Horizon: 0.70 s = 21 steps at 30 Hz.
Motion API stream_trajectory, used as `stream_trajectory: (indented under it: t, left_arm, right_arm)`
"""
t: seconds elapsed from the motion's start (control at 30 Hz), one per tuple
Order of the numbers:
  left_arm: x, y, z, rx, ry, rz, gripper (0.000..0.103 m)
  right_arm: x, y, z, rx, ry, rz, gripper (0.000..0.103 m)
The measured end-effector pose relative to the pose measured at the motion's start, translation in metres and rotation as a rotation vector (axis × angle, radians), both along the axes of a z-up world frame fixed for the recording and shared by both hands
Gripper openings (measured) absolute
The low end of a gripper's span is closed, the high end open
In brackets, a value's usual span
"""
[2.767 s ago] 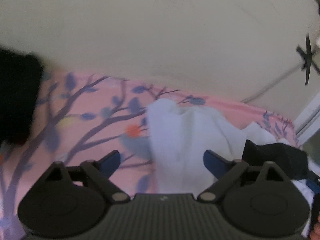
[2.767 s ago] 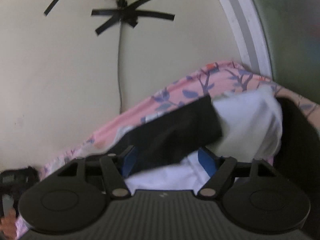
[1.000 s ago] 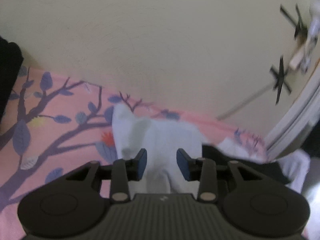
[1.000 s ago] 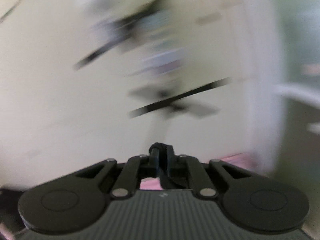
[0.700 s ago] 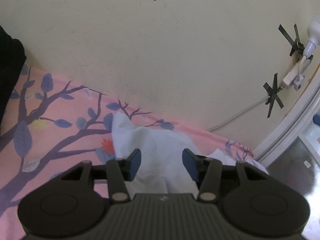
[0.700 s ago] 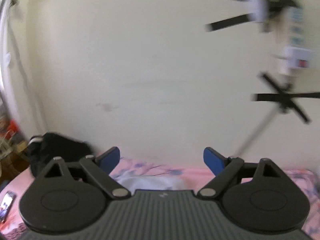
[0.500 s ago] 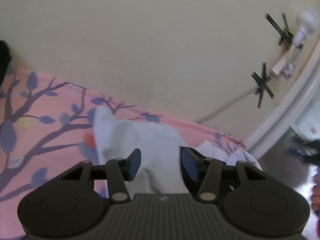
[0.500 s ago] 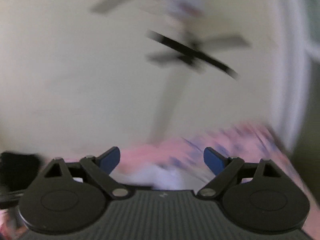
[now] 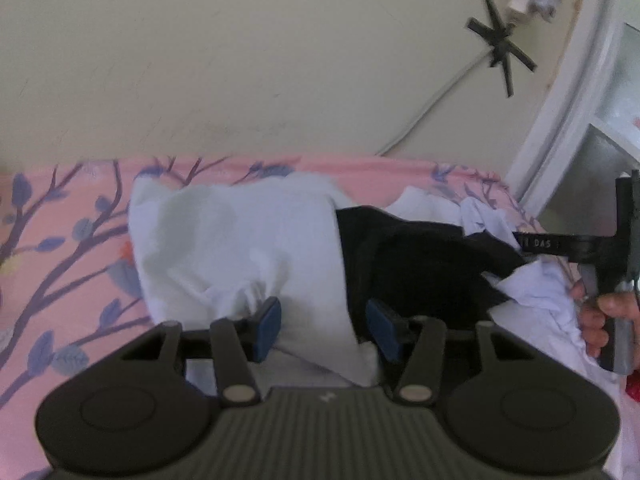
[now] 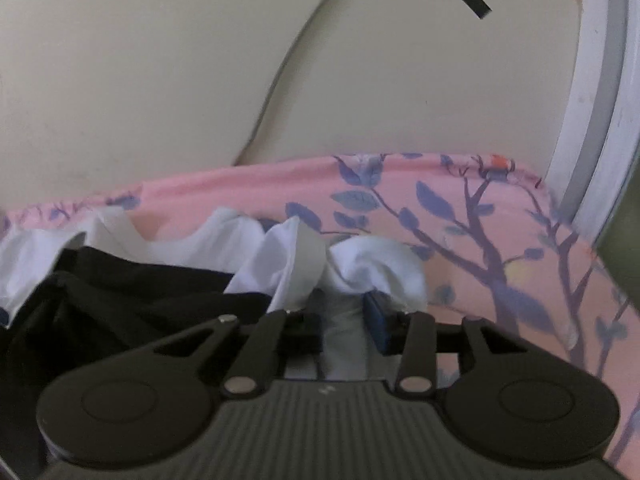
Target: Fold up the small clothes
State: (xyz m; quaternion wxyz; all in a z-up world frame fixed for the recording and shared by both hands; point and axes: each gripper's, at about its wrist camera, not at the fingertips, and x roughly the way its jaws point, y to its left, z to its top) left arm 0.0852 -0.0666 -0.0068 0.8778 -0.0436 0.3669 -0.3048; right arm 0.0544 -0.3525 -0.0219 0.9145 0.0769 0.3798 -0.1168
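A white garment [image 9: 240, 240] lies on the pink floral sheet [image 9: 60, 240], with a black garment [image 9: 420, 260] over its right part. My left gripper [image 9: 324, 326] is partly open around a bunched fold of the white cloth. My right gripper [image 10: 344, 320] has its jaws close together on another bunched part of the white garment [image 10: 372, 268]; the black garment [image 10: 140, 292] lies to its left. The right gripper also shows at the right edge of the left wrist view [image 9: 616, 264], held by a hand.
A cream wall [image 9: 280, 60] rises right behind the bed, with a cable and black tape crosses [image 9: 500, 44]. A white door frame [image 9: 568, 100] stands at the right. More white cloth [image 9: 540, 300] is piled at the bed's right end.
My right gripper swung down from the wall to the bed and closed on the white cloth. My left gripper stayed around the white fold, and the black garment came into its view.
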Motion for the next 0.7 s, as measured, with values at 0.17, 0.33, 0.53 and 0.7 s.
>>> stream_trajectory:
  t: [0.17,0.33,0.53,0.7]
  left_arm:
    - [0.012,0.026,0.000,-0.127,0.044,0.048,0.049]
    - [0.028,0.058,-0.002,-0.274,0.106,0.135,0.049]
    - [0.037,0.071,-0.006,-0.328,0.150,0.202,0.049]
    - [0.039,0.081,-0.004,-0.378,0.148,0.209,0.050]
  right_arm:
    - [-0.049,0.003,0.043,0.157,-0.196,0.006,0.082]
    - [-0.088,0.058,0.046,0.272,-0.151,0.261,0.080]
    - [-0.071,0.115,0.017,0.320,-0.004,0.380,0.002]
    - [-0.039,0.100,0.066,0.624,-0.240,0.309,0.000]
